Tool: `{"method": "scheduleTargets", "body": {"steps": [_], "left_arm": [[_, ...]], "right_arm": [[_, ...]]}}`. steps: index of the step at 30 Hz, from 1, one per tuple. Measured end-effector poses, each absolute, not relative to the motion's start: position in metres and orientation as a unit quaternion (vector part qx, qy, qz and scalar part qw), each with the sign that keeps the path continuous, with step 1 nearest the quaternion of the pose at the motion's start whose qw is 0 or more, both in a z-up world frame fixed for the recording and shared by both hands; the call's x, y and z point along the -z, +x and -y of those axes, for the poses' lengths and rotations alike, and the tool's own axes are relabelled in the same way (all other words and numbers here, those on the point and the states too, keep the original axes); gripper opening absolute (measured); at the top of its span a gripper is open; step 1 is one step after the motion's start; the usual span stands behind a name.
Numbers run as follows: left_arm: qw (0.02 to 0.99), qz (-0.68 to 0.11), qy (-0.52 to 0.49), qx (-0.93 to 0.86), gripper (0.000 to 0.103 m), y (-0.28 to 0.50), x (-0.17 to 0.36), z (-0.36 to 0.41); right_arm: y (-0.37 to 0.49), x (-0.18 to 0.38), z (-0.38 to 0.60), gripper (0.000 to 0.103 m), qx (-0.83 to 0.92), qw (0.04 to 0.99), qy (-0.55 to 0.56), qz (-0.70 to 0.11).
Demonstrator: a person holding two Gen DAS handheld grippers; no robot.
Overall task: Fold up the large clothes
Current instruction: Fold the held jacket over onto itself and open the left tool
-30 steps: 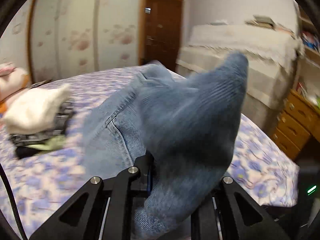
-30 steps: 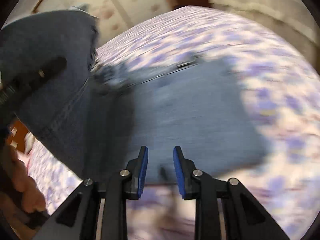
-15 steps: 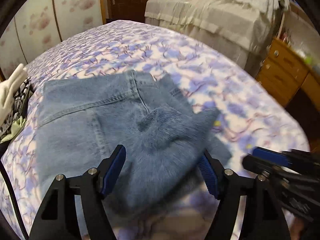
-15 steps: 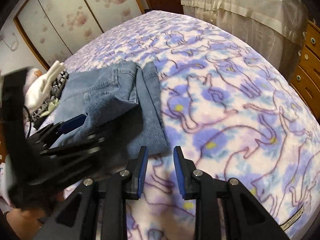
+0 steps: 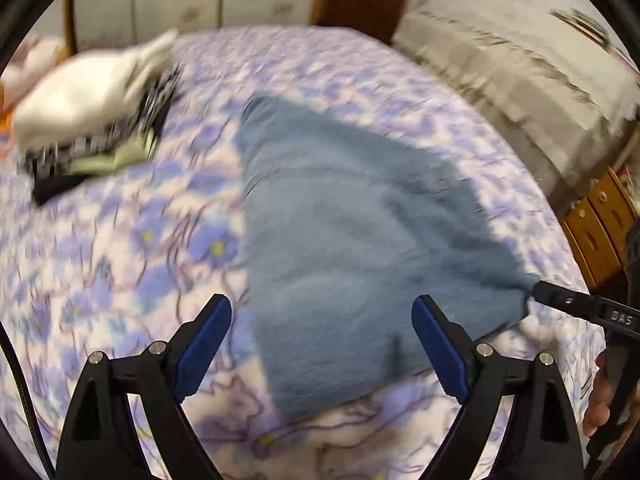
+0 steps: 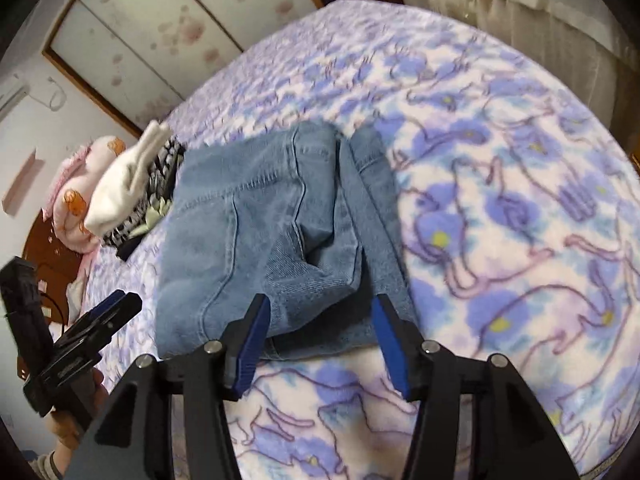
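Note:
A pair of blue jeans [image 5: 352, 240] lies folded in layers on the purple flowered bedspread [image 5: 120, 264]; it also shows in the right wrist view [image 6: 272, 232]. My left gripper [image 5: 322, 340] is open and empty, just above the near edge of the jeans. My right gripper [image 6: 320, 340] is open and empty over the near edge of the jeans, its fingers apart from the cloth. The right gripper's tip [image 5: 576, 306] shows at the jeans' right corner in the left wrist view. The left gripper [image 6: 100, 320] shows at the left in the right wrist view.
A stack of folded clothes with a white garment on top [image 5: 92, 96] sits at the far left of the bed, also visible in the right wrist view [image 6: 132, 184]. A pink plush toy [image 6: 76, 200] lies beyond it. A wooden dresser [image 5: 600, 224] stands right of the bed.
My left gripper let go of the jeans' leg end, which now lies folded over the rest. Both grippers opened wide. The right gripper moved in to the jeans' near edge.

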State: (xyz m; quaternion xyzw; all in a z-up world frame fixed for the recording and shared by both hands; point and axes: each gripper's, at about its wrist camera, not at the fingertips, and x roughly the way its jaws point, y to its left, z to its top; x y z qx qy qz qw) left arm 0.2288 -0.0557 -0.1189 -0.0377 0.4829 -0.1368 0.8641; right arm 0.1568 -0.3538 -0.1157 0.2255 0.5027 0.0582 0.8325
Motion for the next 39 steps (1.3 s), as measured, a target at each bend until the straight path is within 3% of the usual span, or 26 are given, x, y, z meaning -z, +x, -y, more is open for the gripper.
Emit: {"method": "scheduleTargets", "body": {"steps": [11,12,14,16,19,22,27,32,35,39], "left_arm": [[0.845,-0.511,-0.079,0.139,0.090,0.251,0.164,0.041],[0.846,-0.510,-0.075,0.139,0.090,0.253,0.165,0.042],[0.847,-0.508,-0.068,0.142,0.089,0.255,0.164,0.045],[0.848,-0.505,-0.062,0.150,0.081,0.254,0.159,0.049],[0.854,-0.487,-0.064,0.171,0.079,0.249,0.147,0.054],[0.862,-0.470,-0.047,0.182,0.079,0.244,0.142,0.065],[0.857,-0.485,-0.002,0.173,0.076,0.241,0.168,0.090],[0.852,-0.493,-0.004,0.177,0.076,0.244,0.158,0.086],[0.847,-0.501,-0.015,0.176,0.076,0.257,0.155,0.080],[0.844,-0.507,-0.041,0.170,0.076,0.281,0.153,0.071]], "right_arm": [[0.210,0.141,0.332,0.053,-0.073,0.808,0.203,-0.548],[0.212,0.141,0.331,0.051,-0.076,0.812,0.199,-0.544],[0.214,0.136,0.329,0.033,-0.092,0.822,0.186,-0.530],[0.209,0.122,0.328,0.025,-0.107,0.836,0.173,-0.509],[0.187,0.088,0.335,0.022,-0.132,0.868,0.172,-0.447],[0.163,0.080,0.353,0.021,-0.118,0.884,0.178,-0.415],[0.172,0.156,0.371,0.027,-0.082,0.828,0.194,-0.519],[0.175,0.132,0.378,0.032,-0.082,0.832,0.232,-0.497],[0.189,0.122,0.372,0.044,-0.072,0.843,0.197,-0.495],[0.220,0.127,0.378,0.044,-0.056,0.842,0.184,-0.504]]}}
